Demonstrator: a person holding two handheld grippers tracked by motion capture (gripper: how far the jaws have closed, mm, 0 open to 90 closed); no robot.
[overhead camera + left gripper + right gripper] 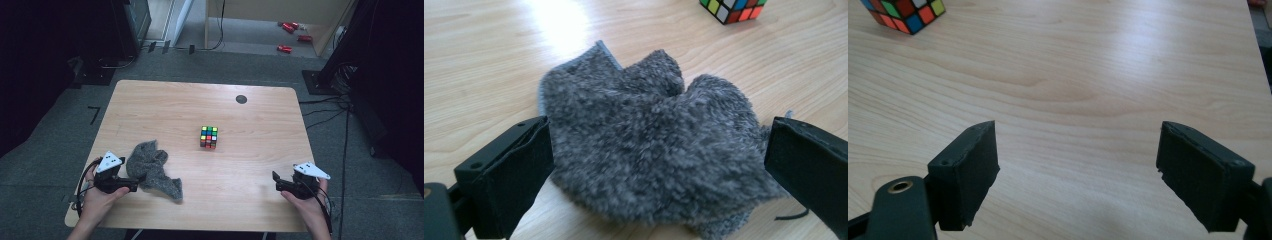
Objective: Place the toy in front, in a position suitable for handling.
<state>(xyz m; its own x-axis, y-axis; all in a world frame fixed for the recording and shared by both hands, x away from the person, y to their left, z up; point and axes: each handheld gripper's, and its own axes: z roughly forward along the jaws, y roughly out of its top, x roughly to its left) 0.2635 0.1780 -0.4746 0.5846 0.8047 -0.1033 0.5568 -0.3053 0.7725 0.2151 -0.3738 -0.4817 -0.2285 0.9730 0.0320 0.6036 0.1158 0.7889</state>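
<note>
High view: a crumpled grey fluffy cloth [152,169] lies on the light wooden table [200,100], the left gripper [131,184] at its near edge; a multicoloured puzzle cube [209,137] stands mid-table, and the right gripper [274,180] hovers well apart.

Left gripper view: jaws wide, the cloth [649,150] between them, unpressed.

Right gripper view: jaws wide, with bare table [1073,75] between.

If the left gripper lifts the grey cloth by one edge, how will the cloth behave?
The grey cloth lies crumpled in soft folds, so it will probably hang limp and unfold. Its fluffy pile suggests it is light and grips well. The left gripper stands open around it.
</note>
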